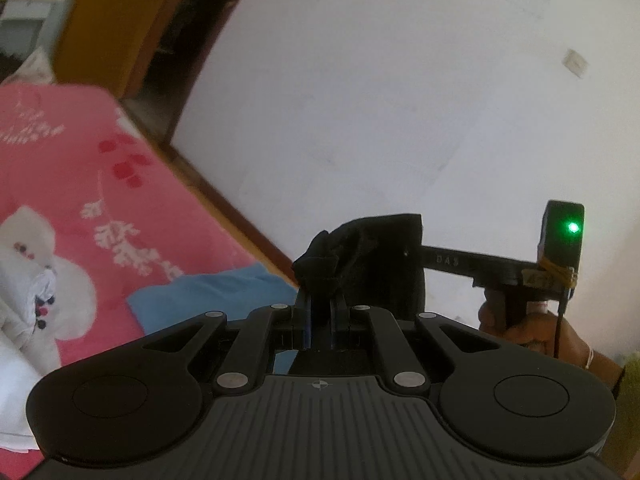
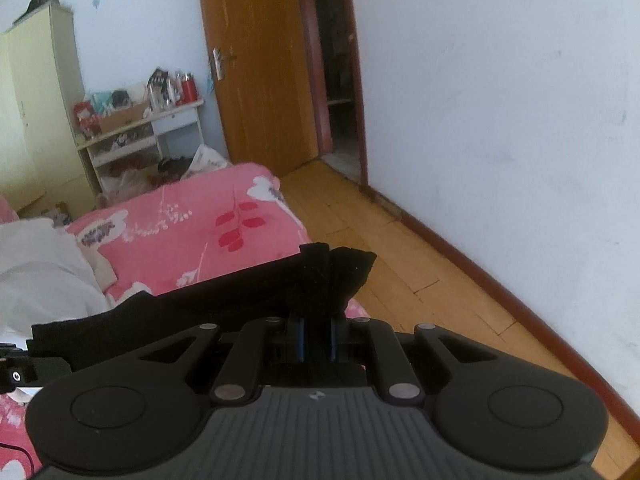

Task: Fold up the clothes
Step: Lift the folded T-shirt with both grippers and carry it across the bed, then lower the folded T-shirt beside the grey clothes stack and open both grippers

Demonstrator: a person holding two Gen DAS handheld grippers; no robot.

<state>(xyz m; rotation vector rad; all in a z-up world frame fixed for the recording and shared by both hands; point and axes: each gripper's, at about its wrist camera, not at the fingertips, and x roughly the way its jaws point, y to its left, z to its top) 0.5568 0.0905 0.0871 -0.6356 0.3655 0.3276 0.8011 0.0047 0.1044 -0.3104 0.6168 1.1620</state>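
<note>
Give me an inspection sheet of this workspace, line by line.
Surface: bed with pink floral bedsheet.
Job's things: black fabric garment held up, stretched between both grippers.
Clutter: light blue cloth and white cloth on bed.
Grippers: left gripper shut on garment; right gripper shut on garment.
Cables: thin dark cable by the hand.
Surroundings: orange wooden door, white wall, wooden floor, cluttered white shelf unit.
</note>
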